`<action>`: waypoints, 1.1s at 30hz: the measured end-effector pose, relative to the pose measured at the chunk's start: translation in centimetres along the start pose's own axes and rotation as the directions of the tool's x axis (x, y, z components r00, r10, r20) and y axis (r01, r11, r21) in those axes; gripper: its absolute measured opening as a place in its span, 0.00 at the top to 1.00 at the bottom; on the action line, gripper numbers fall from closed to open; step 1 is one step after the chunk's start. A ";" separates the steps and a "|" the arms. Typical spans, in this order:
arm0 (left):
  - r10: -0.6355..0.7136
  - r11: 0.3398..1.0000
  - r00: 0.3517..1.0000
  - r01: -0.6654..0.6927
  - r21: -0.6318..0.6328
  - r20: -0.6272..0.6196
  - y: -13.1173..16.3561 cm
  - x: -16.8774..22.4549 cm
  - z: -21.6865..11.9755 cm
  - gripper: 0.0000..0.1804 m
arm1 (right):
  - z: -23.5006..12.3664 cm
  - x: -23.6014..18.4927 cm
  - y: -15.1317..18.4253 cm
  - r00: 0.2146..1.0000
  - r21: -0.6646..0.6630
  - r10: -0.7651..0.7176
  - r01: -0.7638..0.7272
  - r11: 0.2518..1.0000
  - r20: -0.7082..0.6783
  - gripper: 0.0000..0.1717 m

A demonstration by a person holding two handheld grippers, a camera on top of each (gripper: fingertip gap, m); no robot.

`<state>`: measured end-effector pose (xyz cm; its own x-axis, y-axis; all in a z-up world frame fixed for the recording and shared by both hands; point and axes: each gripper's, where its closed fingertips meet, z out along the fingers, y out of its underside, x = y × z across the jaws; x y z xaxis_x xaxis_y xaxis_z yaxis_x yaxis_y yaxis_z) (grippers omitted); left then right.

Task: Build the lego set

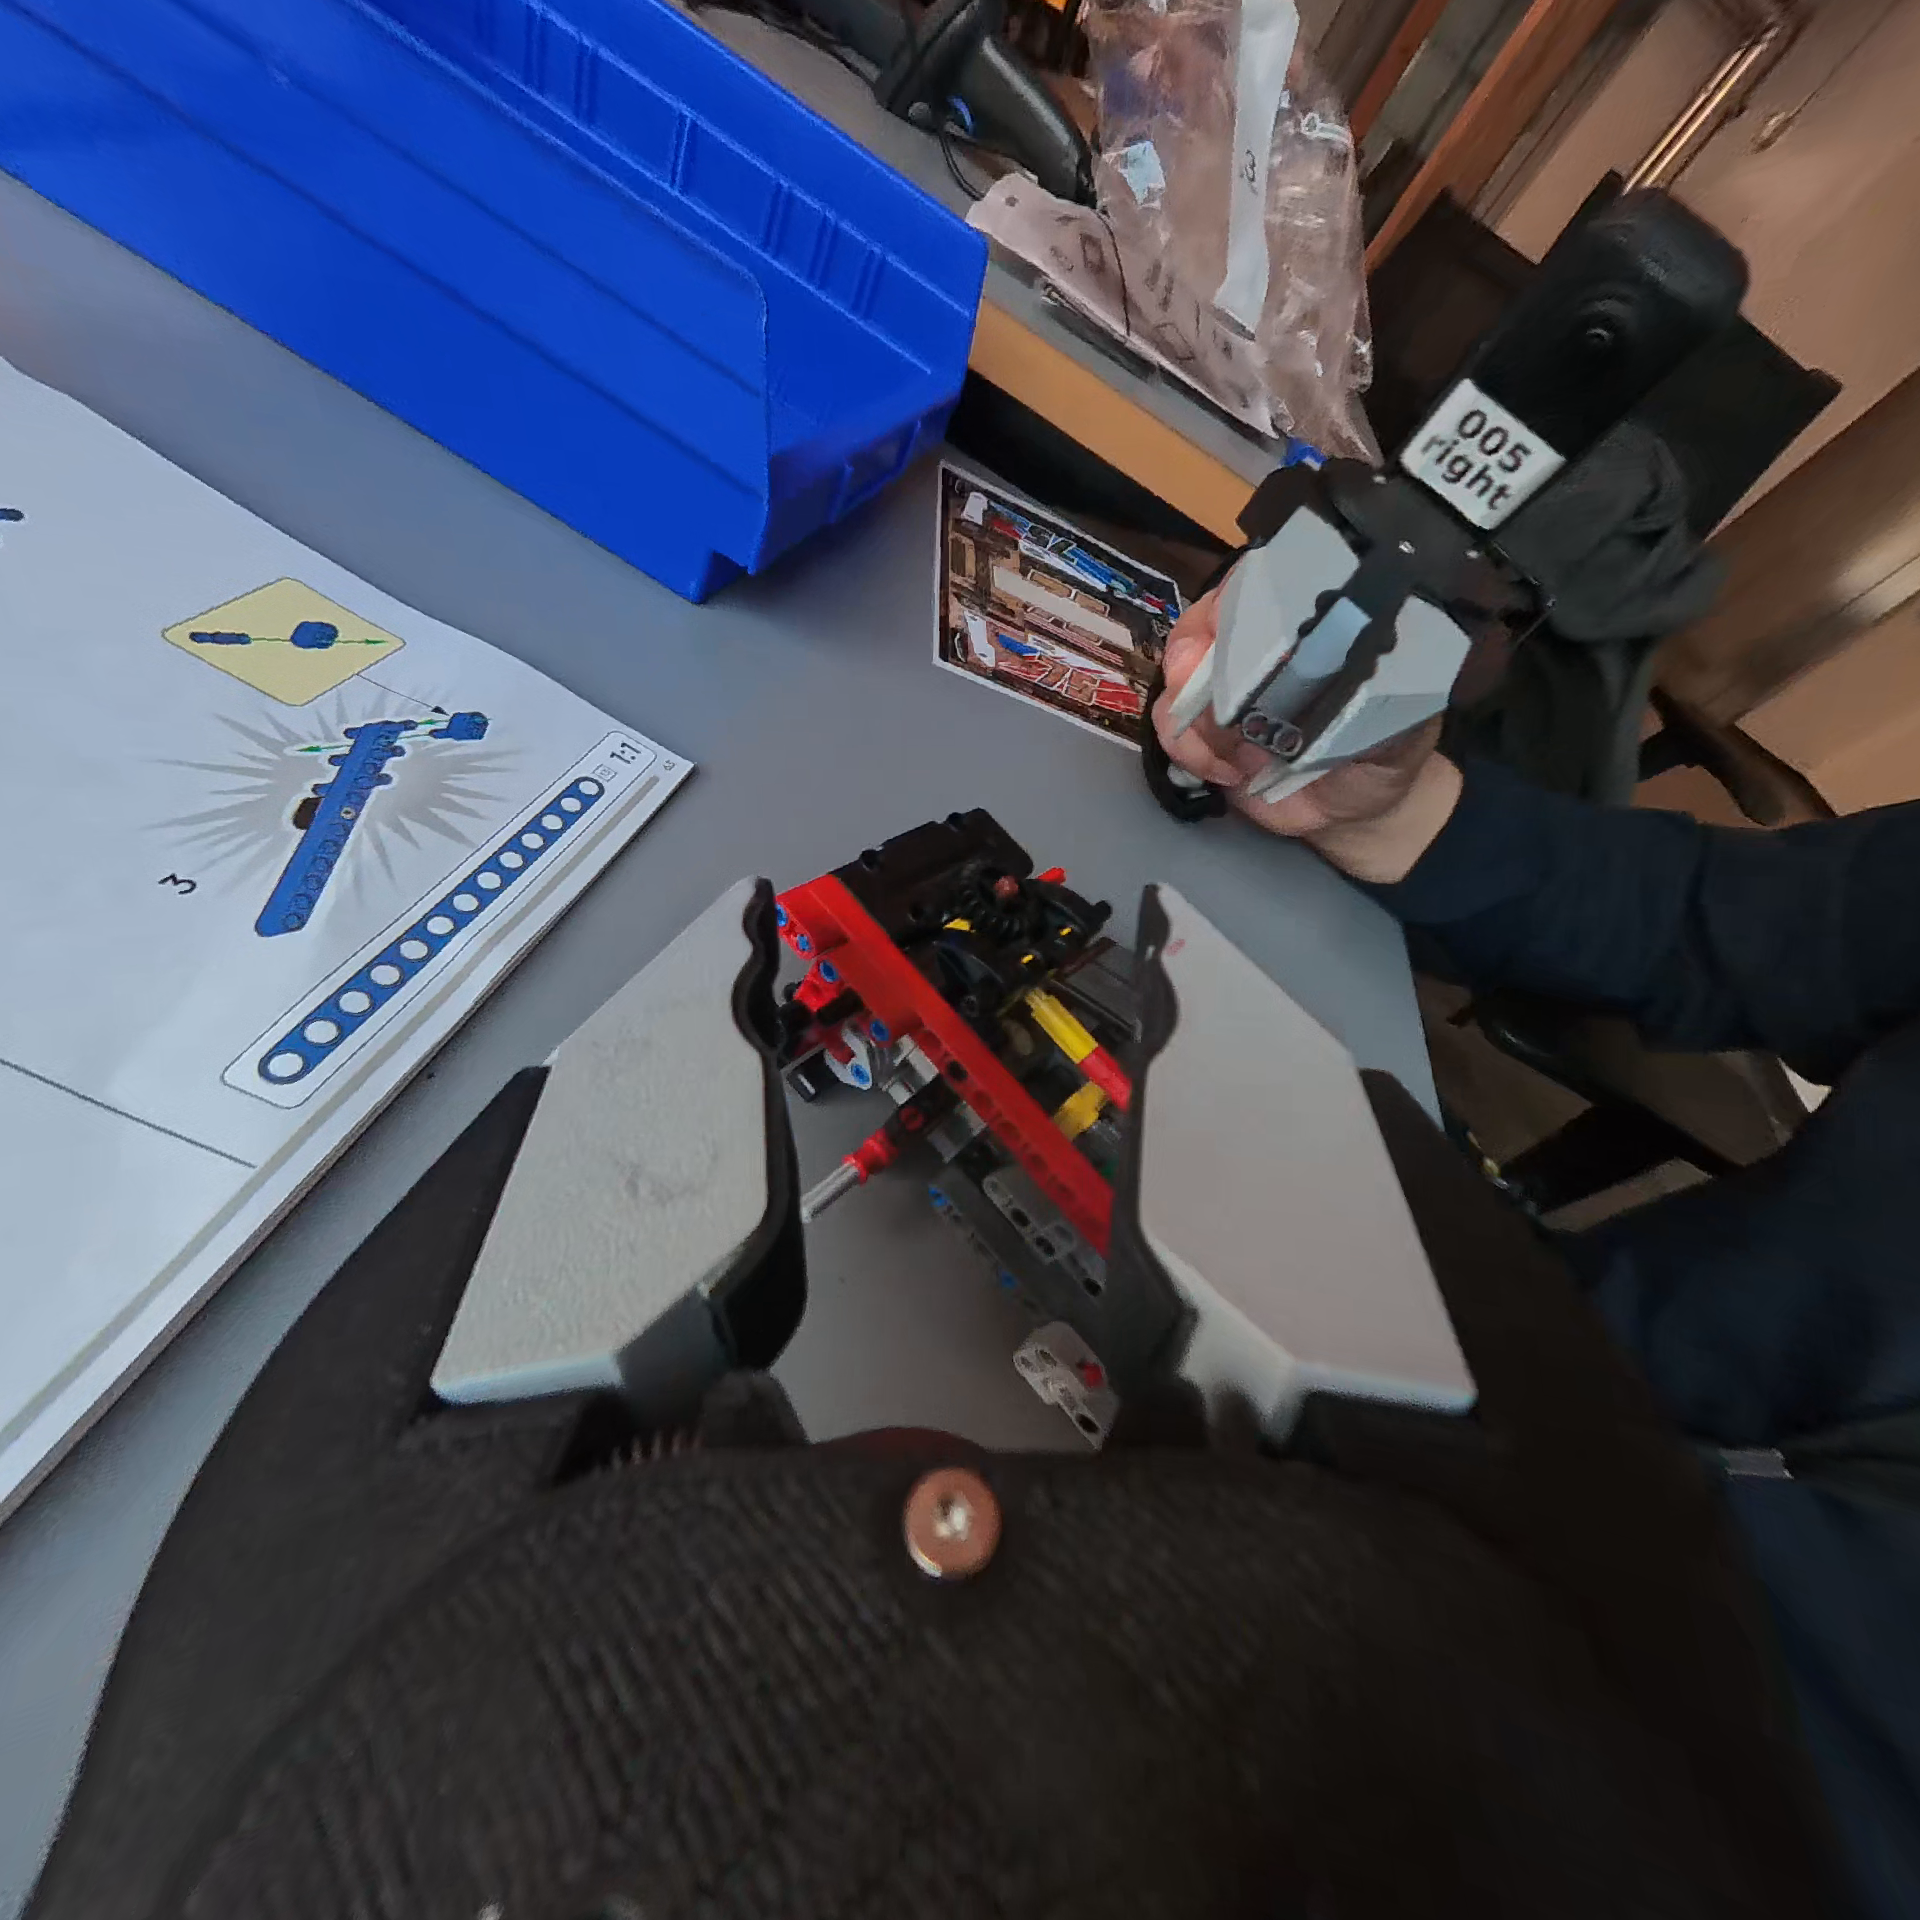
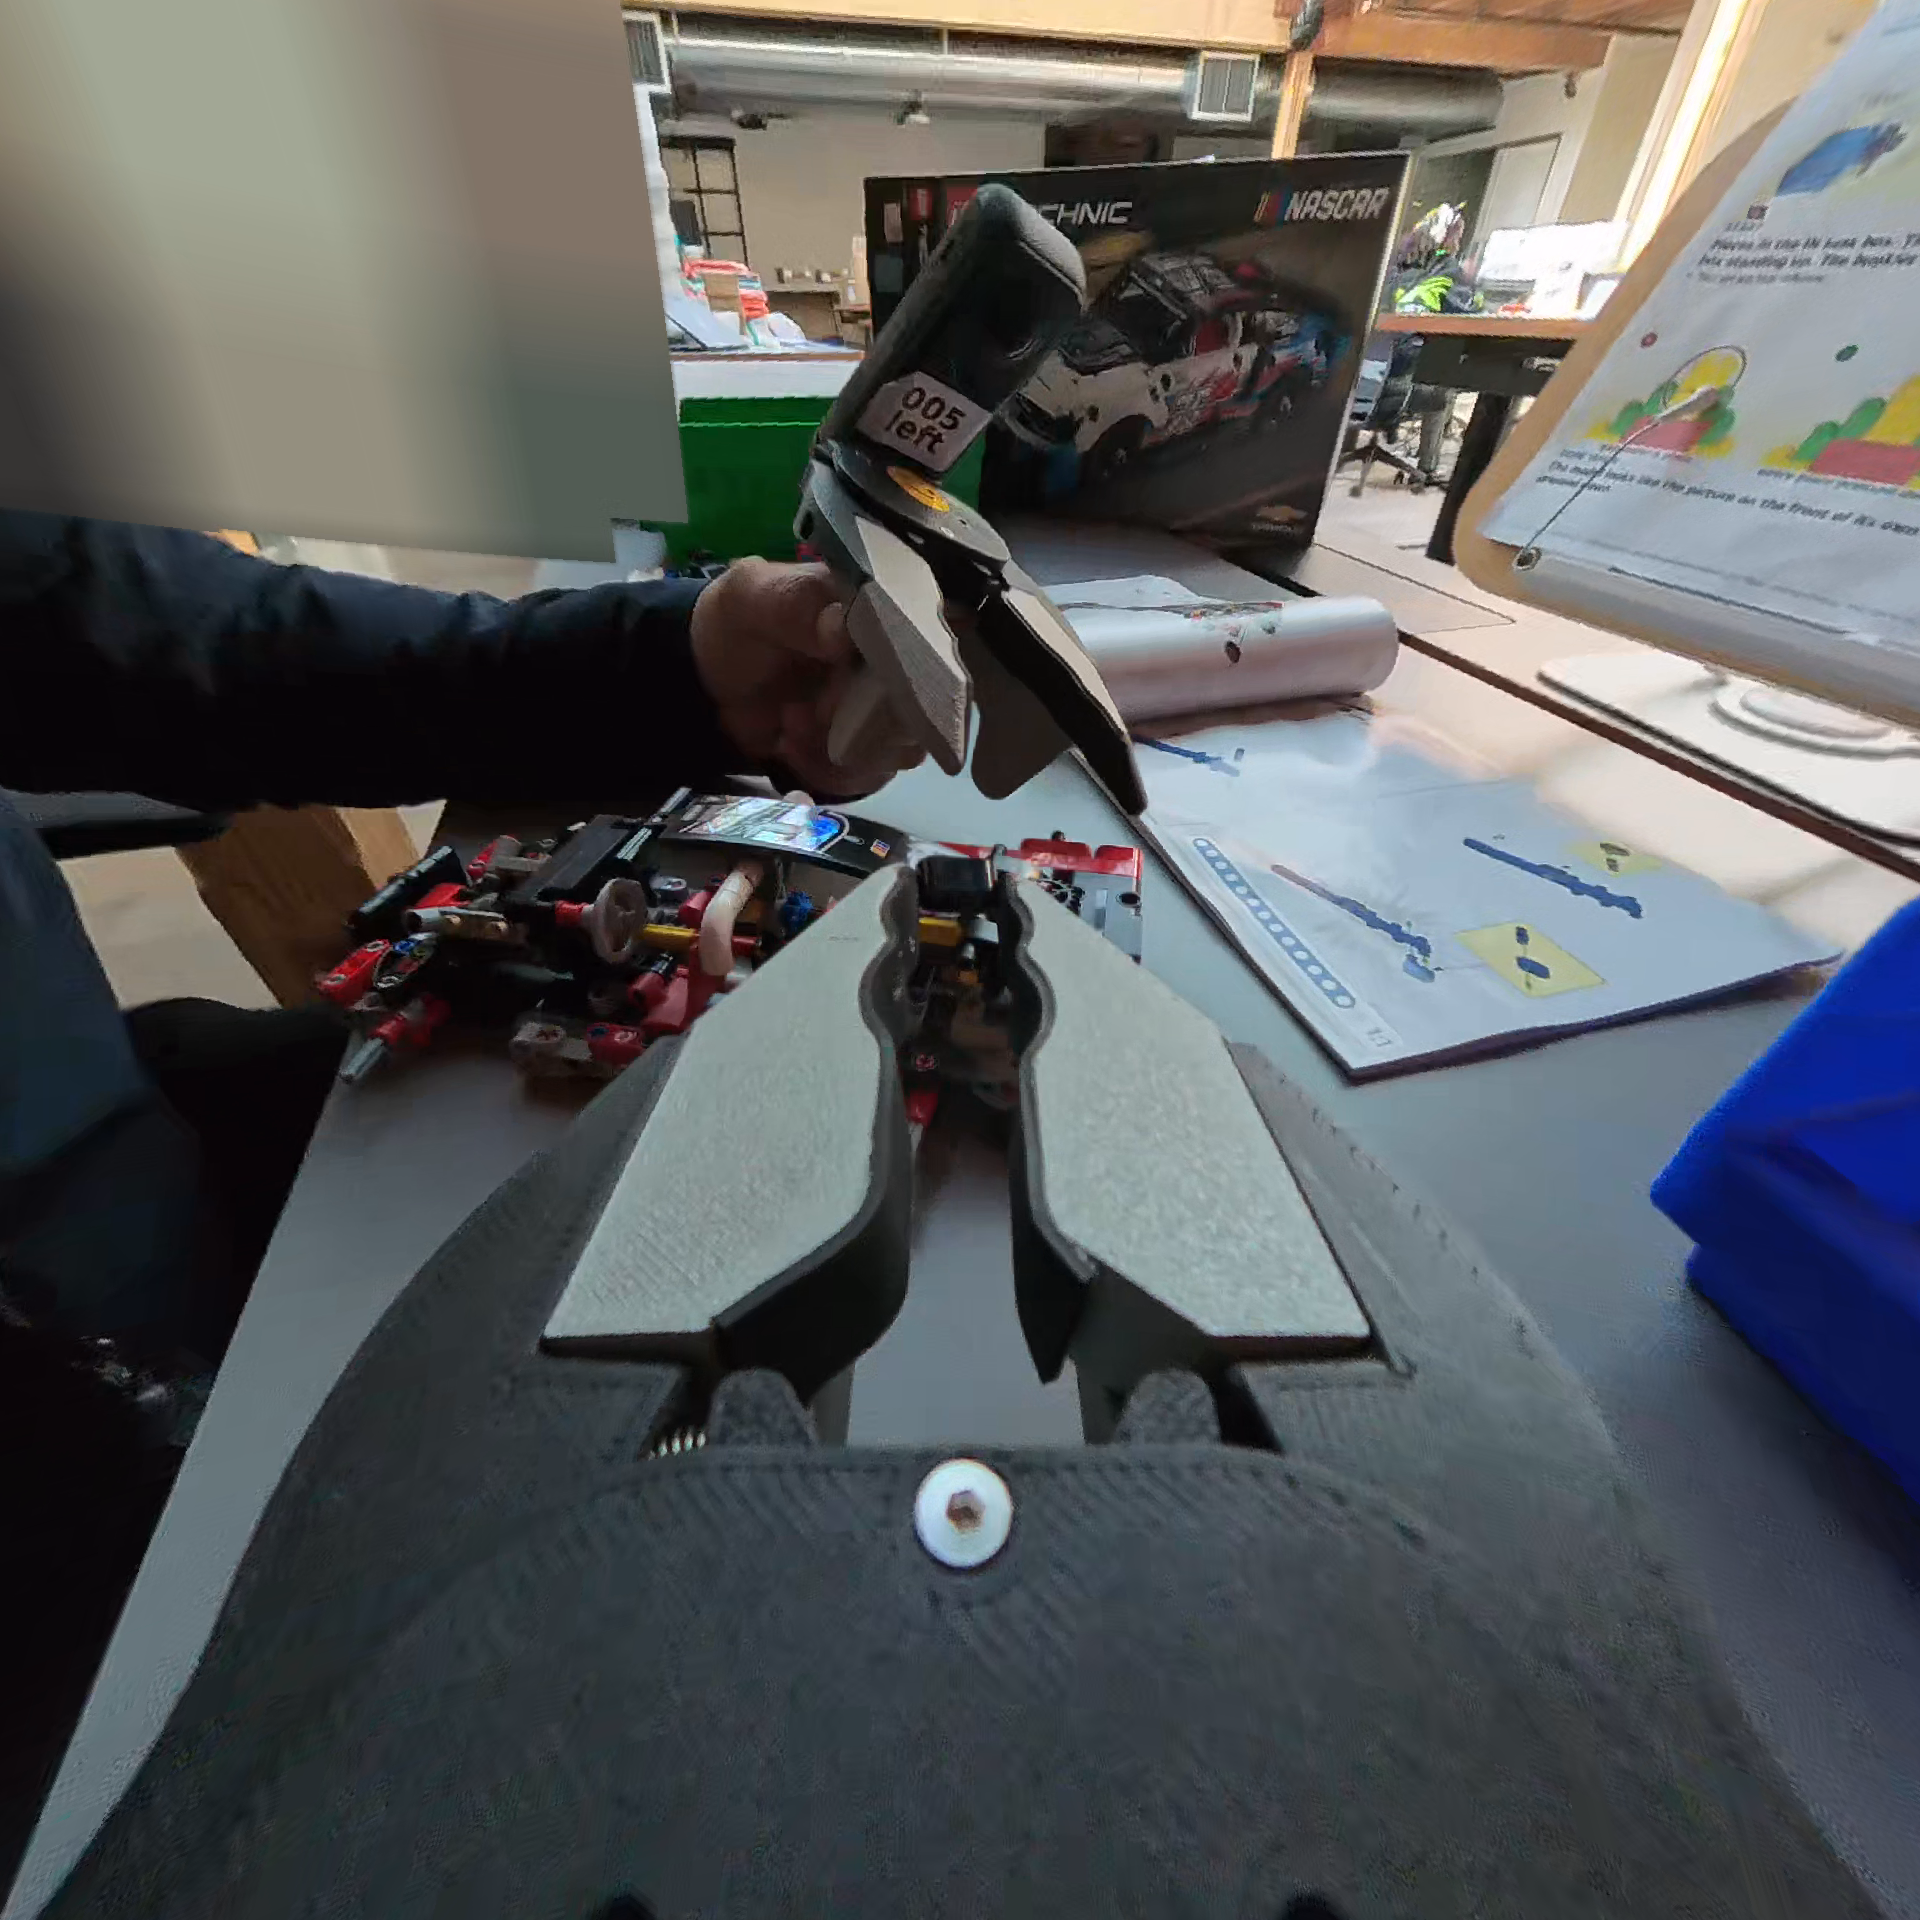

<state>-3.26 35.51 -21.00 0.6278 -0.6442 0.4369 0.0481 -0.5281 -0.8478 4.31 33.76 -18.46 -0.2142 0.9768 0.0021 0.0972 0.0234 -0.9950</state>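
Note:
My left gripper [image 1: 956,935] is open and hangs over a red, black and yellow brick-built assembly [image 1: 966,1039] that lies on the grey table [image 1: 810,727]. Its fingers stand on either side of the assembly. In the right wrist view the left gripper [image 2: 1039,790] is tilted down just above that assembly [image 2: 1091,862]. My right gripper [image 2: 956,894] is shut on a small dark grey piece with two holes [image 1: 1273,732], which shows dark at the fingertips in the right wrist view [image 2: 948,881]. The right gripper [image 1: 1262,748] is held above the table's far right corner.
A blue bin [image 1: 520,260] stands at the back. An open instruction booklet [image 1: 260,831] lies on the left and a sticker sheet [image 1: 1049,613] near the far edge. A small light grey piece [image 1: 1065,1382] lies near the assembly. A pile of loose pieces [image 2: 540,956] lies near the table edge.

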 end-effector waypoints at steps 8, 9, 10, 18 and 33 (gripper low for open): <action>-0.005 0.991 1.000 0.006 -0.136 0.003 2.3 -0.6 0.0 0.63 | 0.2 -0.1 0.4 0.994 -0.014 0.090 -0.090 0.996 0.068 0.93; -0.010 0.989 1.000 0.009 -0.145 -0.008 2.6 -0.4 0.2 0.63 | 0.1 0.2 0.5 0.994 -0.017 0.101 -0.100 0.995 0.051 0.93; -0.022 0.990 0.999 0.019 -0.142 -0.024 2.5 -0.2 0.3 0.64 | 0.2 0.6 0.8 0.993 -0.037 0.117 -0.116 0.993 0.027 0.93; -0.206 0.971 0.979 0.203 -0.125 -0.006 2.4 0.2 0.3 0.68 | 1.0 0.9 4.6 0.994 -0.297 0.005 -0.037 0.954 -0.107 0.93; 0.258 0.902 0.965 -0.227 -0.366 0.038 3.8 -1.2 -2.1 0.62 | 1.7 0.3 5.3 0.992 -0.343 0.063 -0.096 0.934 -0.107 0.93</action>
<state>-5.50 33.11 -24.13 0.6478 -0.7374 0.1915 -0.3835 -0.5328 -0.7544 3.06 33.82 -23.93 -0.1022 0.9935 -0.0499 0.4447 0.0007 -0.8957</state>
